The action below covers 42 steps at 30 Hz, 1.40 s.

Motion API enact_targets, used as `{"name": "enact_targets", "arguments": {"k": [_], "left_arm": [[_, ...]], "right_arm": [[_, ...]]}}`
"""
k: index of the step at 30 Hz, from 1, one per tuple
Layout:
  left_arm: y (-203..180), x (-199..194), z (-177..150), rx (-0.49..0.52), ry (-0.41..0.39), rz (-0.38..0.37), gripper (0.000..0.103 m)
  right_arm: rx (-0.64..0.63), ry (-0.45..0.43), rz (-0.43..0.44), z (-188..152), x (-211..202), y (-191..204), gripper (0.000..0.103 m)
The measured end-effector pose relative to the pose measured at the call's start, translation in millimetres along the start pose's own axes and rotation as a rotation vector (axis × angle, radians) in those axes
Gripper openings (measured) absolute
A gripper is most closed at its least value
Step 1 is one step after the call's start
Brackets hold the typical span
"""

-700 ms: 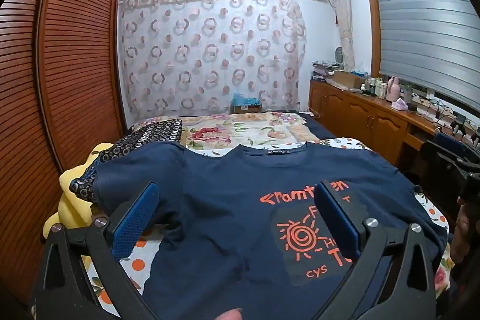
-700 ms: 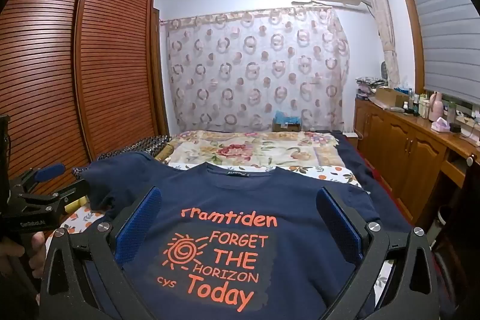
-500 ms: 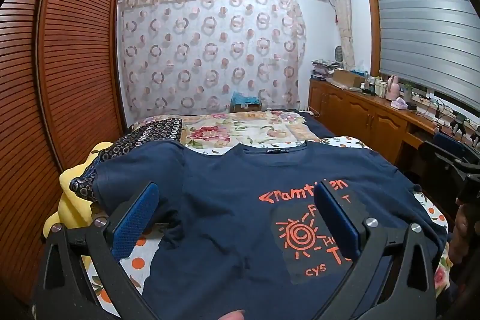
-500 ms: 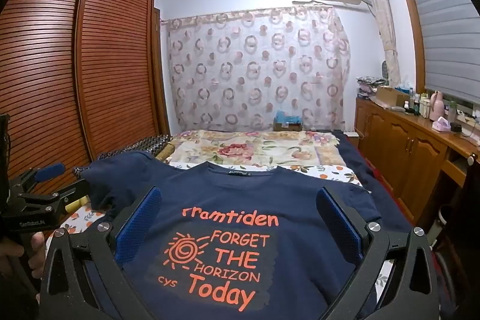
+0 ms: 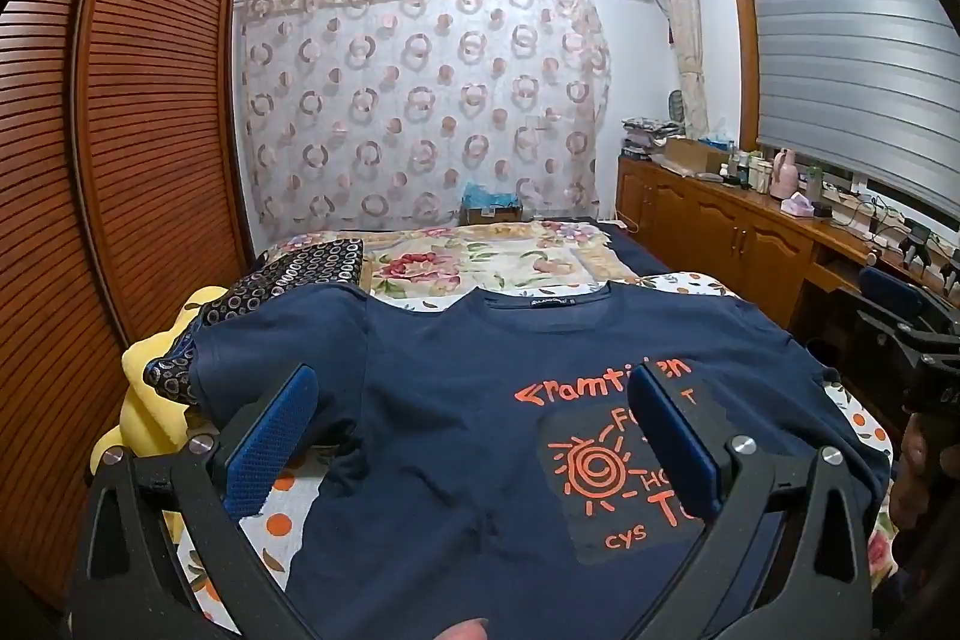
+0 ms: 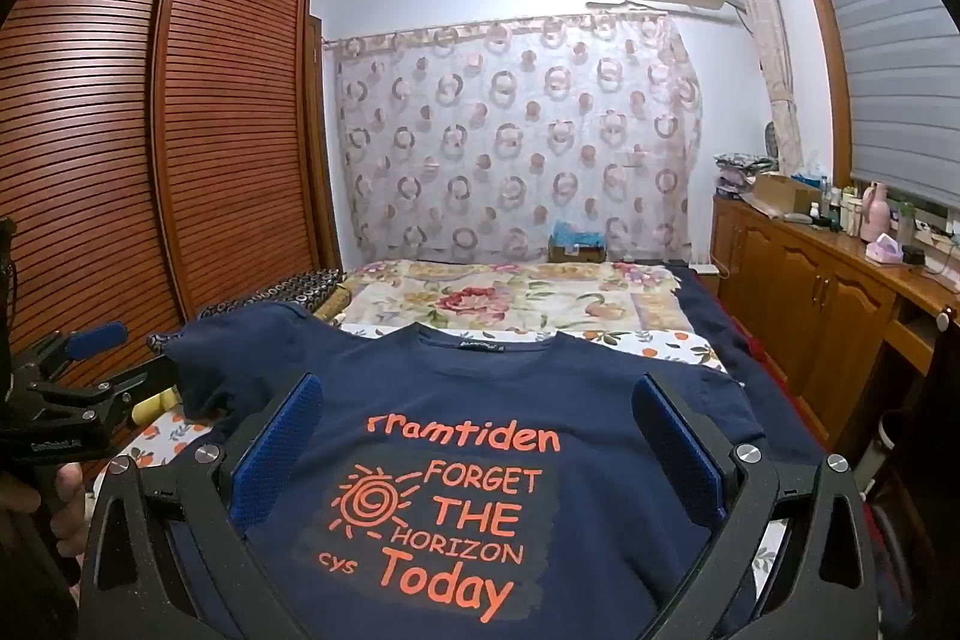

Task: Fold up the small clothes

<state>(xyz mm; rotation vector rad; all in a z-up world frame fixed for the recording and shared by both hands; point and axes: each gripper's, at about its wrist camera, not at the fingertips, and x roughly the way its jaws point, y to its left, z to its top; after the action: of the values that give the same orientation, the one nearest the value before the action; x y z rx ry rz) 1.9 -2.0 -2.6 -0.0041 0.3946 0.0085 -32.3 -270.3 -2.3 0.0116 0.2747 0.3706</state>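
A navy T-shirt [image 5: 456,400] with an orange sun and lettering lies flat and face up on the bed, collar towards the far end; it also shows in the right wrist view [image 6: 474,400]. Its left sleeve [image 5: 282,340] rests on a patterned cushion. My left gripper [image 5: 480,418] is open and empty, hovering over the shirt's left half. My right gripper [image 6: 480,436] is open and empty, over the printed chest. The left gripper also shows at the left edge of the right wrist view [image 6: 90,358].
The bed [image 5: 498,256] carries a floral quilt beyond the shirt. A dark ring-patterned cushion [image 5: 300,268] and a yellow blanket [image 5: 150,400] lie at the left. A wooden wardrobe [image 5: 120,160] stands left; a cabinet counter [image 5: 750,220] with bottles runs along the right.
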Motion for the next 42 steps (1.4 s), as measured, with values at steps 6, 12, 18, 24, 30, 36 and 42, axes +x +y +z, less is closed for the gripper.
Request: {"name": "enact_targets", "arguments": {"k": [6,12,18,24,30,36,42], "left_arm": [[-5.1,-10.6,3.5,0.007,-0.004,-0.004,0.103],[-6.4,-14.0,6.2,0.012,-0.007,-0.003,0.103],[-8.3,-16.0,7.7,0.014,-0.009,-0.002,0.103],[-9.5,-17.7,9.9,0.015,-0.011,-0.001,0.103],[-10.2,-18.5,10.8,0.017,-0.012,0.0,0.103],[-11.5,-20.0,11.8,0.018,-0.015,0.0,0.103],[-12.0,-20.6,11.7,0.02,-0.015,0.001,0.103]], "right_arm": [[-0.003,0.0,0.0,0.8,0.2,2.1,0.103],[-0.003,-0.001,0.0,0.7,0.4,2.5,0.103],[-0.003,-0.001,0.0,0.4,0.4,2.7,0.103],[-0.004,-0.001,0.001,0.5,0.5,2.5,0.103],[-0.003,-0.001,0.001,0.5,0.5,2.5,0.103],[-0.002,-0.003,0.001,0.6,-0.3,2.6,0.103],[-0.002,-0.003,0.002,0.3,-0.8,2.4,0.103]]}}
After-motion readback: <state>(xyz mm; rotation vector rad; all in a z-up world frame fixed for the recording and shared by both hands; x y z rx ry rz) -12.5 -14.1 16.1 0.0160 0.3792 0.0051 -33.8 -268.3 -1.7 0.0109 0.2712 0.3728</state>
